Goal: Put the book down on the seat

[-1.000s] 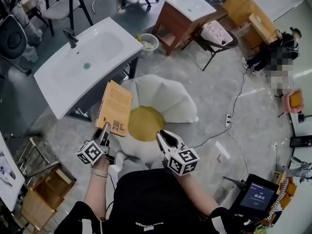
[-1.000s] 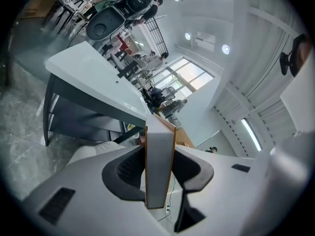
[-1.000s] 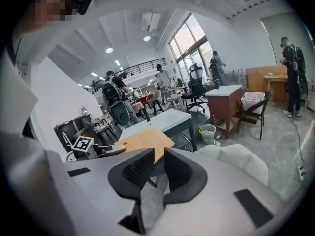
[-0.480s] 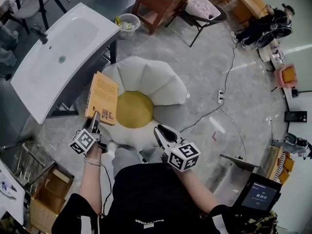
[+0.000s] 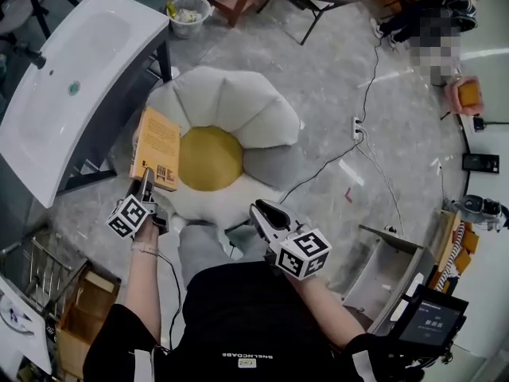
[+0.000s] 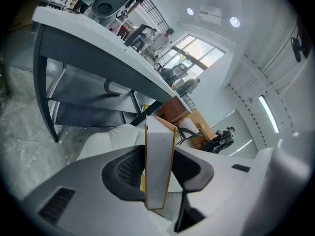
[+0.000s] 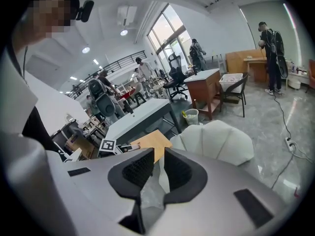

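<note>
An orange-covered book (image 5: 157, 148) hangs over the left petals of the flower-shaped seat (image 5: 246, 110), which is white with a yellow centre. My left gripper (image 5: 145, 185) is shut on the book's near edge. In the left gripper view the book (image 6: 160, 146) stands edge-on between the two pads of the left gripper (image 6: 158, 173), with a white petal of the seat (image 6: 106, 139) behind. My right gripper (image 5: 265, 216) hovers at the seat's near edge. In the right gripper view the right gripper (image 7: 158, 168) is shut on nothing, and the book (image 7: 150, 142) and seat (image 7: 221, 139) lie ahead.
A white sink top (image 5: 71, 78) on a dark frame stands close to the seat's left. A wastebasket (image 5: 184, 10) is beyond it. A power strip (image 5: 358, 130) with a cable lies on the floor to the right. A wooden crate (image 5: 75, 309) sits lower left, a grey box (image 5: 390, 269) lower right.
The head view has swung, so the seat and sink sit further up and left. The left gripper still holds the book, now lower over the seat's left petals. The right gripper stays shut.
</note>
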`<action>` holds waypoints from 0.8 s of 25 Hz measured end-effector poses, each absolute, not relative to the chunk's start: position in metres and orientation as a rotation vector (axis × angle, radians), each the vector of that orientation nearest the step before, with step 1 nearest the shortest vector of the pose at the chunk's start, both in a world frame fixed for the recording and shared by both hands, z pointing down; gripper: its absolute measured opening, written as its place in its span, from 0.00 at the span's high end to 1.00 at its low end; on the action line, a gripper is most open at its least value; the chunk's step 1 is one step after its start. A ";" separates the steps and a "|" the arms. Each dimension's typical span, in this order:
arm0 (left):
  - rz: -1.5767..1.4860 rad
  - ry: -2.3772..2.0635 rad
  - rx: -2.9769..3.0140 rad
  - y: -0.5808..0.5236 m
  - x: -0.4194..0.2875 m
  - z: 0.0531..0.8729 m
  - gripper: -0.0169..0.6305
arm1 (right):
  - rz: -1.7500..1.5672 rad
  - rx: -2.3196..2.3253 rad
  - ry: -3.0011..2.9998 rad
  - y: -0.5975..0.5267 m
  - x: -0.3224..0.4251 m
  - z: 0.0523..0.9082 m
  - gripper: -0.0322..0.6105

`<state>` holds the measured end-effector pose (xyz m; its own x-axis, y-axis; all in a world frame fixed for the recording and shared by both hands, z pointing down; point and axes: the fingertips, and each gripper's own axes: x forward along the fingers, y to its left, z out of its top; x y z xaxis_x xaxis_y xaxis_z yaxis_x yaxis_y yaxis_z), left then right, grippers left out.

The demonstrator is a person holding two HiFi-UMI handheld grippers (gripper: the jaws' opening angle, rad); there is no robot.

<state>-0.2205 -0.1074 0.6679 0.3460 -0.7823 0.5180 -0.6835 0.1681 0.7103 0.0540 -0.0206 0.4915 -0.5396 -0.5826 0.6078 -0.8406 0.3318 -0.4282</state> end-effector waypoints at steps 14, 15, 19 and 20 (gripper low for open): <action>-0.022 -1.358 1.496 -0.099 -0.200 0.746 0.74 | 1.124 1.253 -2.185 0.013 0.080 0.532 0.83; -0.012 -1.356 1.495 -0.098 -0.199 0.751 0.73 | 1.130 1.250 -2.179 0.015 0.080 0.536 0.83; 0.031 -1.354 1.483 -0.093 -0.198 0.774 0.73 | 1.150 1.240 -2.166 0.022 0.075 0.548 0.83; 0.040 -1.355 1.480 -0.092 -0.198 0.780 0.73 | 1.155 1.238 -2.165 0.023 0.074 0.550 0.82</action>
<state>-0.1978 -0.0921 0.7795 0.3512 -0.6901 0.6328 -0.7263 0.2258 0.6493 0.0736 0.0227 0.5504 -0.5335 -0.5212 0.6661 -0.8435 0.2701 -0.4643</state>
